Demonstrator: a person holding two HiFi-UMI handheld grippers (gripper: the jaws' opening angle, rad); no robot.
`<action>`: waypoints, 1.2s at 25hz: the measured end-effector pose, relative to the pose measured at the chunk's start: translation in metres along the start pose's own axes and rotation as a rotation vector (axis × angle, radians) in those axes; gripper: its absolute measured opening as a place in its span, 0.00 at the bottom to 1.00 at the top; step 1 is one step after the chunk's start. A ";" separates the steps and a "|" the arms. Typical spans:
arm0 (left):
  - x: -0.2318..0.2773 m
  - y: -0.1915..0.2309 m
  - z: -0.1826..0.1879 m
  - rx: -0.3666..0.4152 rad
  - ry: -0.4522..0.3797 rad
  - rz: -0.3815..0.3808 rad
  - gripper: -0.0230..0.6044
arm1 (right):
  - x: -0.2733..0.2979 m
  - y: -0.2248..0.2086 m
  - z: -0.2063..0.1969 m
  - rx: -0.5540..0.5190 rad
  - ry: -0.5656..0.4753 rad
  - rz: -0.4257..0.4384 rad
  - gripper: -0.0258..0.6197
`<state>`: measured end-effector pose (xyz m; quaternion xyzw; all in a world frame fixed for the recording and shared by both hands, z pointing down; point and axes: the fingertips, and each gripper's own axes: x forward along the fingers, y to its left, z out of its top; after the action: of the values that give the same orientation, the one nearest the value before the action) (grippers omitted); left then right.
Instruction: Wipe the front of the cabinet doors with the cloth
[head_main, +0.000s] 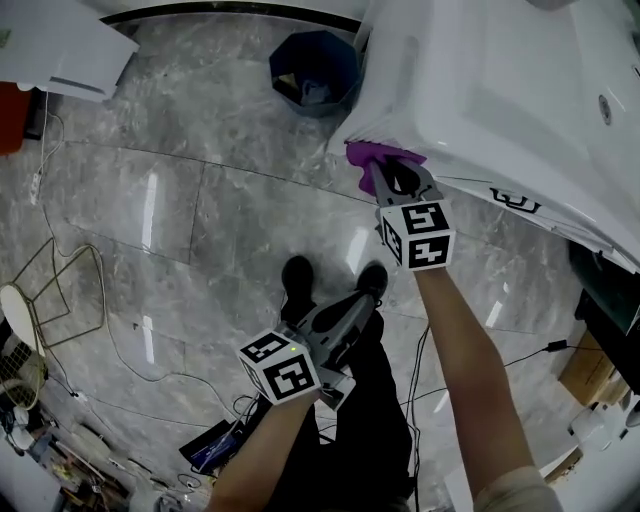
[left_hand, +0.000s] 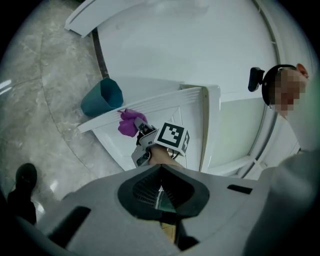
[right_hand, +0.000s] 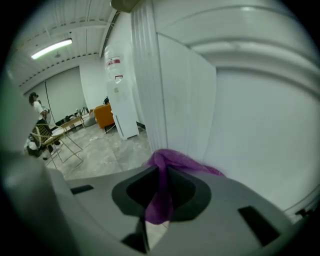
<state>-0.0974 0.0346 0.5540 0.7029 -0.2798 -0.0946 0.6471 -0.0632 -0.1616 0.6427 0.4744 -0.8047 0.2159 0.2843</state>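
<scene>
The white cabinet door (head_main: 480, 90) stands just ahead of the right hand-held gripper (head_main: 388, 172), with a blue bin (head_main: 313, 70) beyond it to the left. The left hand-held gripper (head_main: 352, 305) hangs well behind, its jaws apparently together on nothing. The right one is clamped on the purple cloth (head_main: 372, 154), which touches the door's lower edge.

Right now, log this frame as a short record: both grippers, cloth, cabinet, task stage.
right gripper: shut on purple cloth
cloth contact: touching the white cabinet door, near one corner
left gripper: shut, nothing between the jaws, held low and apart from the cabinet
task stage: cloth on the door front, in wiping position
</scene>
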 end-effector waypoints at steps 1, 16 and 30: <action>0.003 0.006 -0.002 -0.020 -0.012 0.002 0.05 | 0.009 -0.002 -0.009 -0.010 0.013 0.000 0.13; 0.003 0.067 -0.041 -0.180 -0.017 0.056 0.05 | 0.120 -0.021 -0.139 -0.009 0.198 -0.055 0.13; 0.007 0.051 -0.041 -0.037 0.079 0.054 0.05 | 0.044 -0.030 -0.152 0.188 0.176 -0.064 0.13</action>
<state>-0.0851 0.0653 0.6107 0.6860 -0.2711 -0.0544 0.6730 -0.0157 -0.1095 0.7869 0.5038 -0.7372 0.3221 0.3147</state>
